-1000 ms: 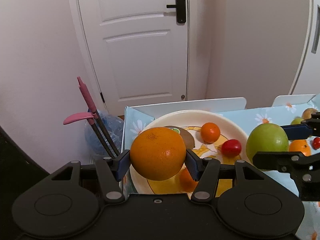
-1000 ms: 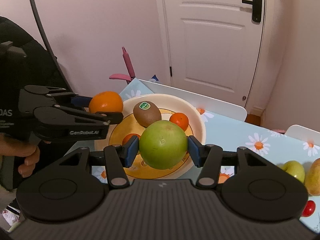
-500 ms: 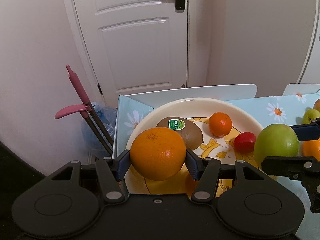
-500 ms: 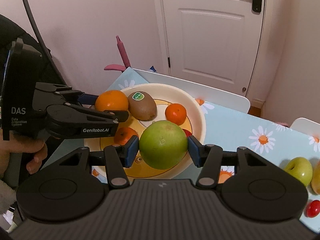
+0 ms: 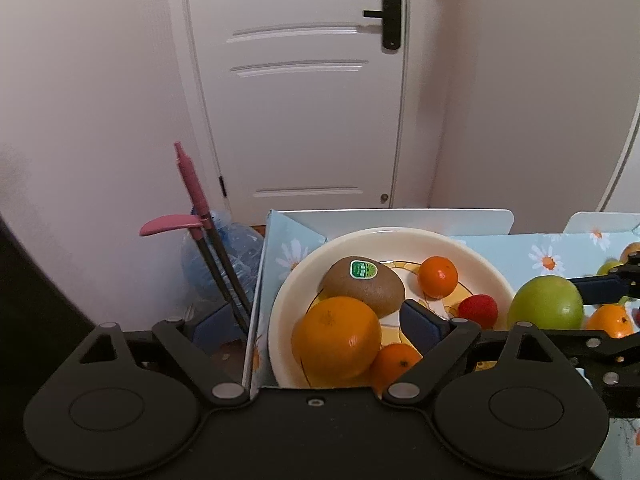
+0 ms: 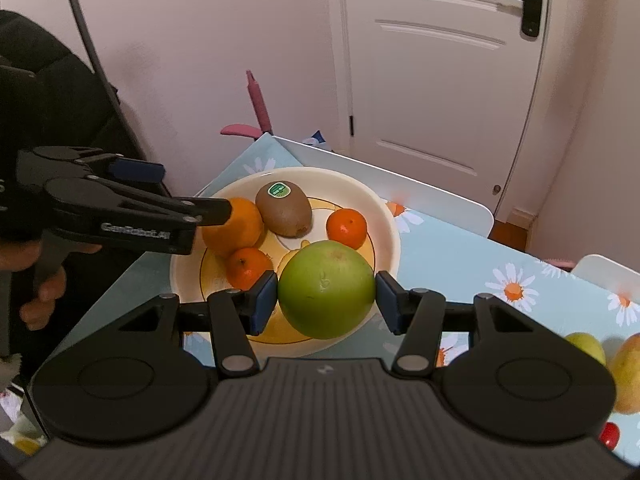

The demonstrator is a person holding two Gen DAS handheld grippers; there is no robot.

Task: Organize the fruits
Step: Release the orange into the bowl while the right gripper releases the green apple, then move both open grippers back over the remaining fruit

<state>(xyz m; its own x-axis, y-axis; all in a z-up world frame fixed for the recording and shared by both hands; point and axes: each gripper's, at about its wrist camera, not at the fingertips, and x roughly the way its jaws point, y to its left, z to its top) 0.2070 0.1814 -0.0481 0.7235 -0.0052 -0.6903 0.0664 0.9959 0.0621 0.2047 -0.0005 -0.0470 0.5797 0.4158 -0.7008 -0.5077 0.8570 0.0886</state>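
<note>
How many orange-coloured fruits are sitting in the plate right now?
3: a big orange at the plate's left, a small one just in front, another at the right. More may be hidden.

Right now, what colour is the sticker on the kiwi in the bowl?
Green with a white border, on the kiwi; clearest in the left wrist view.

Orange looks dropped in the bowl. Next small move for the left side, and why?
Probably back the left hand-held gripper up and away from the bowl. Its jaws are opening, the big orange rests in the bowl against the kiwi, and the right hand-held gripper waits with the green apple.
</note>
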